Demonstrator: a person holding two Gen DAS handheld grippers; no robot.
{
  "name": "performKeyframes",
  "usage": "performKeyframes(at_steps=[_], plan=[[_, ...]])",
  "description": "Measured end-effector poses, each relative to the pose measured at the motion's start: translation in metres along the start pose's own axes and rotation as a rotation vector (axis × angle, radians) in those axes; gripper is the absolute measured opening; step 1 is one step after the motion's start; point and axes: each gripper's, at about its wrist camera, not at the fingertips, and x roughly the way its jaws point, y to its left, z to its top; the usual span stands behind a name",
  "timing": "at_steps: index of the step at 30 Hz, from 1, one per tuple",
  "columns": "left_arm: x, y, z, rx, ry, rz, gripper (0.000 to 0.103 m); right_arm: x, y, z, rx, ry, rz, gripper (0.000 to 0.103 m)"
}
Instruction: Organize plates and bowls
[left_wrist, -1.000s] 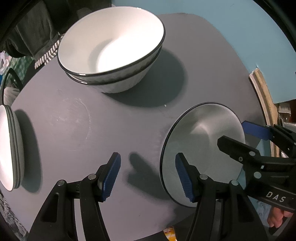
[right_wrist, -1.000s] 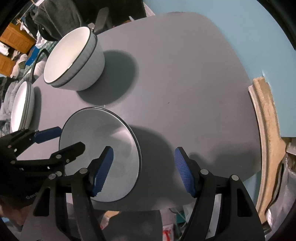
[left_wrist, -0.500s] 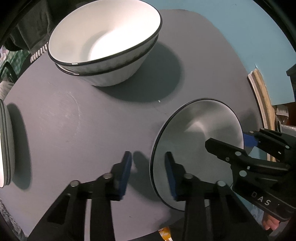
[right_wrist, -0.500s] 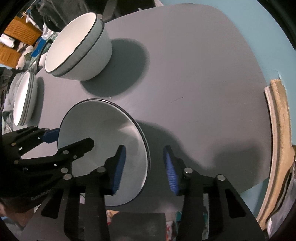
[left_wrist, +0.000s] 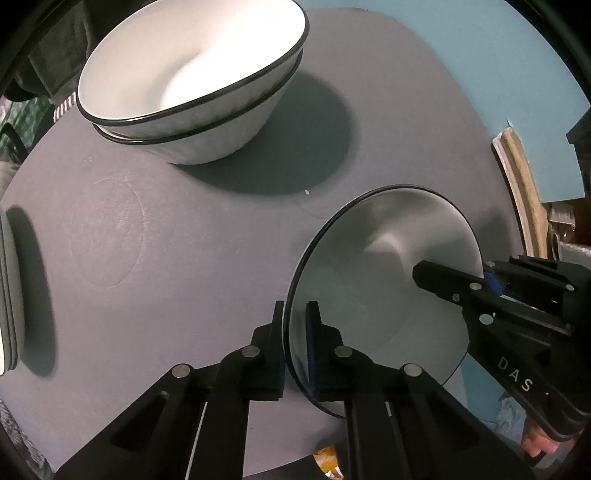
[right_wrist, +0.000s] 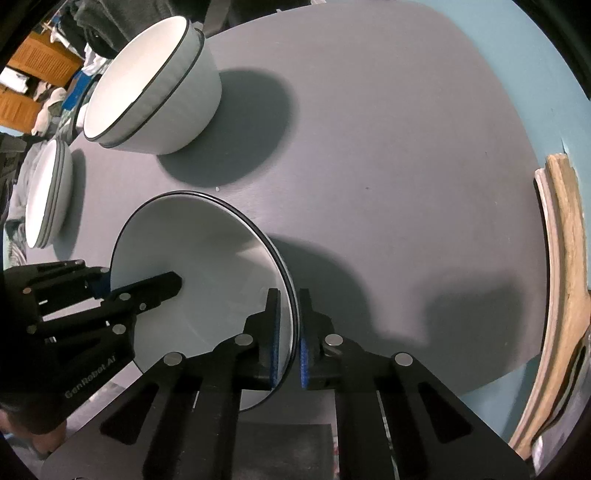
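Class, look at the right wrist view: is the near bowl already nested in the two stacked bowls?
No: the near bowl sits apart on the grey table, separate from the stacked bowls.

Matt grey table top (left_wrist: 155, 258), smooth, with faint dull ring marks at left. Glossy white glazed bowls (left_wrist: 192, 81), stacked at upper left, thin black rims. Glossy glazed plate (left_wrist: 388, 266) at lower right, soft sheen. Matt black plastic left gripper (left_wrist: 295, 343), ribbed blue pads, small shiny metal pins. Bare pale wood edge (right_wrist: 565, 280) at right.
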Motion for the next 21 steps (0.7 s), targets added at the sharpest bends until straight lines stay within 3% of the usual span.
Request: performKeyframes(at_steps=[11, 21], plan=[[-0.016, 0.008, -0.002, -0.016, -0.016, 0.006, 0.006, 0.003, 0.006, 0.006, 0.035, 0.015, 0.024, 0.005], [-0.051, 0.024, -0.013, -0.038, -0.055, 0.01, 0.006, -0.023, 0.016, 0.018, 0.013, -0.013, 0.016, 0.004]])
